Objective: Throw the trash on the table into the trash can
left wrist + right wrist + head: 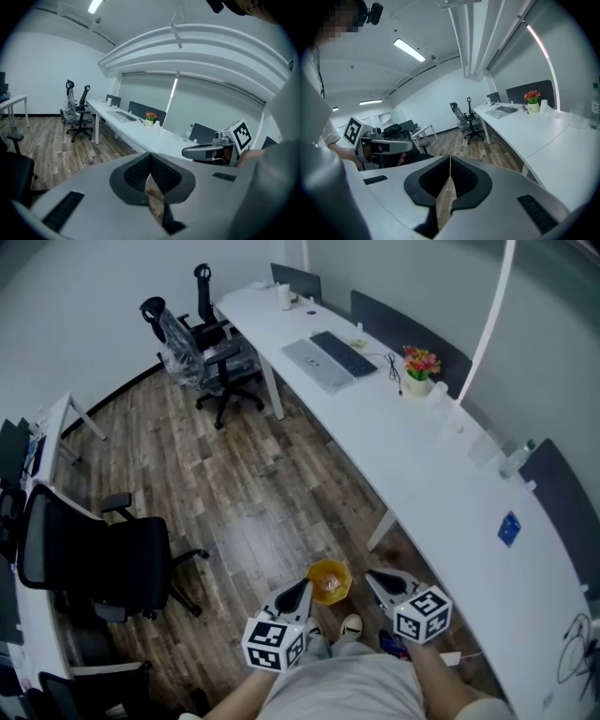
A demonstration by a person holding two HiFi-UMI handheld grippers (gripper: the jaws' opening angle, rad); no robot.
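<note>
Trash can [329, 581], yellow, on wood floor [234, 493] at 6 o'clk in head view, btwn the two gripper tips, just ahead of person's shoes [351, 625]. L gripper [302, 589] & R gripper [372, 576]: jaws closed, nothing btwn pads. White table [422, 465] runs 11 to 4 o'clk; small blue item [509, 529] on it at 3 o'clk.

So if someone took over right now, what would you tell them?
Left gripper: shut, empty, beside the bin.
Right gripper: shut, empty, on the bin's other side.
Bin: on the floor by the person's feet, next to the desk.
Done: cannot tell; nothing is being carried.
Left: probably fetch trash from the desk, perhaps the blue item.
</note>
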